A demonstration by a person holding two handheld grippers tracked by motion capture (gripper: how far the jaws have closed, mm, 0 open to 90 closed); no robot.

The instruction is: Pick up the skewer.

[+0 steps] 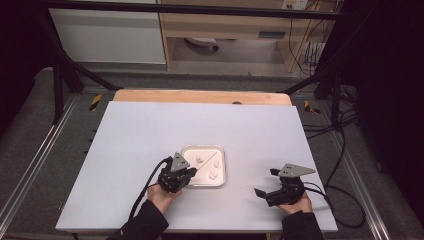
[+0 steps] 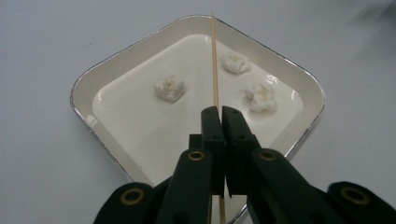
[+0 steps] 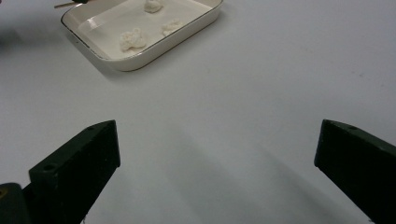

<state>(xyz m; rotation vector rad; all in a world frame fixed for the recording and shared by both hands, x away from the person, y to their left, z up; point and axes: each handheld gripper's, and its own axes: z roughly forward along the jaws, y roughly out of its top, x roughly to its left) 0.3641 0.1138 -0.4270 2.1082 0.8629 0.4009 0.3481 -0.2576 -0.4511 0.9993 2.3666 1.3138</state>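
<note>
A white square tray (image 1: 220,181) (image 2: 84,88) (image 3: 140,58) lies near the middle of the table and holds three small white lumps (image 2: 169,88) (image 2: 236,62) (image 2: 260,97). My left gripper (image 1: 186,172) (image 2: 219,116) hovers at the tray's left corner, shut on a thin wooden skewer (image 2: 215,60) that reaches out over the tray toward its far corner (image 1: 210,163). My right gripper (image 1: 265,182) (image 3: 217,154) rests low over the bare table to the right of the tray, its jaws wide open with nothing between them.
The table has a pale grey top (image 1: 150,130) with a wooden strip (image 1: 200,96) along its far edge. Black frame bars and cables (image 1: 340,150) run beside the table on the right. A cabinet stands beyond.
</note>
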